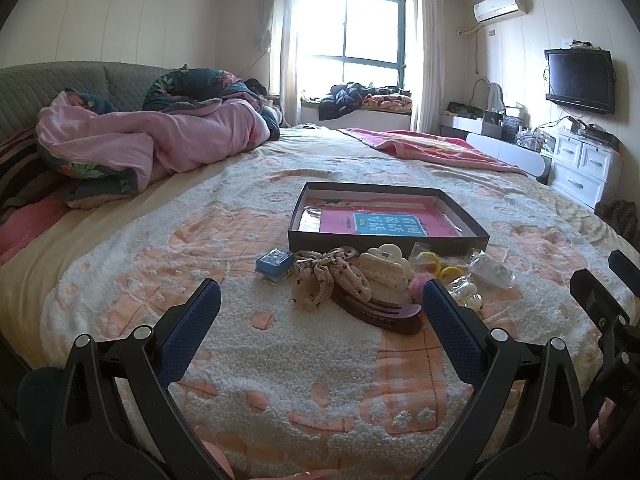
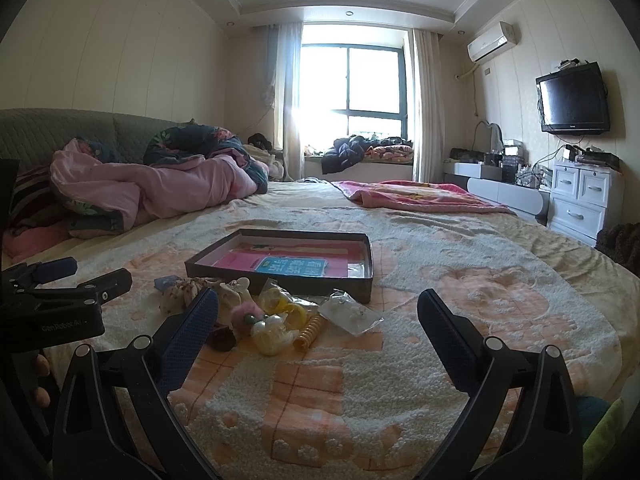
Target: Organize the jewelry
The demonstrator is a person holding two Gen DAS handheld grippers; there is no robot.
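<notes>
A pile of accessories lies on the bedspread in front of a shallow dark box [image 1: 384, 237] that holds a pink and blue booklet. The pile has a small blue case [image 1: 274, 265], a floral scrunchie [image 1: 320, 278], a cream claw clip [image 1: 384, 266], a dark brown hair clip [image 1: 380, 314], yellow rings [image 1: 434, 266] and clear packets [image 1: 492, 270]. My left gripper [image 1: 320, 304] is open and empty, just short of the pile. My right gripper [image 2: 318, 312] is open and empty over the pile's right side, near a pearl piece [image 2: 270, 330] and a coiled hair tie [image 2: 310, 332]. The box also shows in the right wrist view [image 2: 280, 276].
A pink and floral quilt [image 1: 152, 140] is bunched at the back left of the bed. A pink blanket [image 1: 432, 148] lies at the back right. White drawers [image 1: 580, 168] and a wall TV [image 1: 580, 80] stand to the right.
</notes>
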